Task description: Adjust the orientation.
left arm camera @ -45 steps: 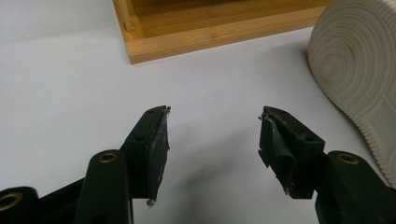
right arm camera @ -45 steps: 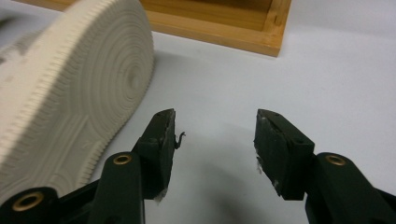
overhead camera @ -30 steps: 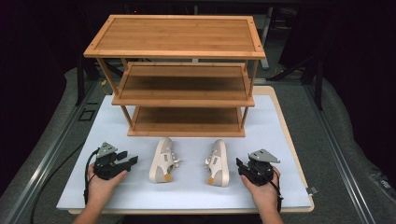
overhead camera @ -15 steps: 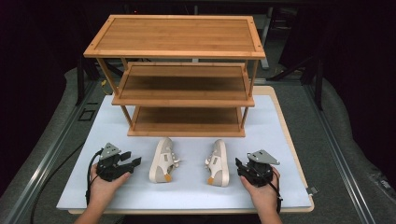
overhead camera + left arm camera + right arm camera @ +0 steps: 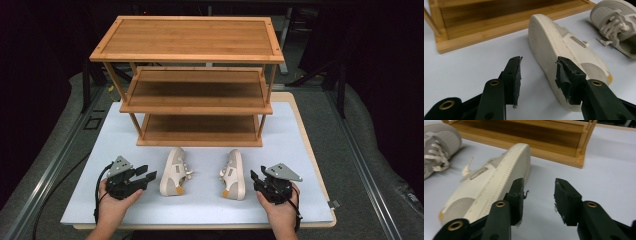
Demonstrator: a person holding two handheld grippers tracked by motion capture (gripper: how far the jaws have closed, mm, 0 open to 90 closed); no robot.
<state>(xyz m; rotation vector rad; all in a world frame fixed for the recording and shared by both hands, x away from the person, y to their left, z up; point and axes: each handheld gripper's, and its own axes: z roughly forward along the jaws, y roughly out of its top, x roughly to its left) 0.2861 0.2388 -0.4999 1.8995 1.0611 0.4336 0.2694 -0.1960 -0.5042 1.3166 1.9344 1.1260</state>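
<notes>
Two cream sneakers lie on their sides on the white mat, soles facing outward: the left sneaker [image 5: 173, 171] [image 5: 564, 65] and the right sneaker [image 5: 234, 175] [image 5: 491, 182]. My left gripper [image 5: 148, 175] [image 5: 537, 80] rests on the mat just left of the left sneaker, jaws open with nothing between them. My right gripper [image 5: 254, 176] [image 5: 539, 197] sits just right of the right sneaker, also open and holding nothing. A hand grips each tool from the near edge.
A three-tier wooden shoe rack [image 5: 192, 82] stands behind the sneakers, its bottom shelf [image 5: 499, 17] [image 5: 529, 135] bare. The white mat [image 5: 300, 145] covers a wooden tabletop. Dark floor and metal rails flank the table.
</notes>
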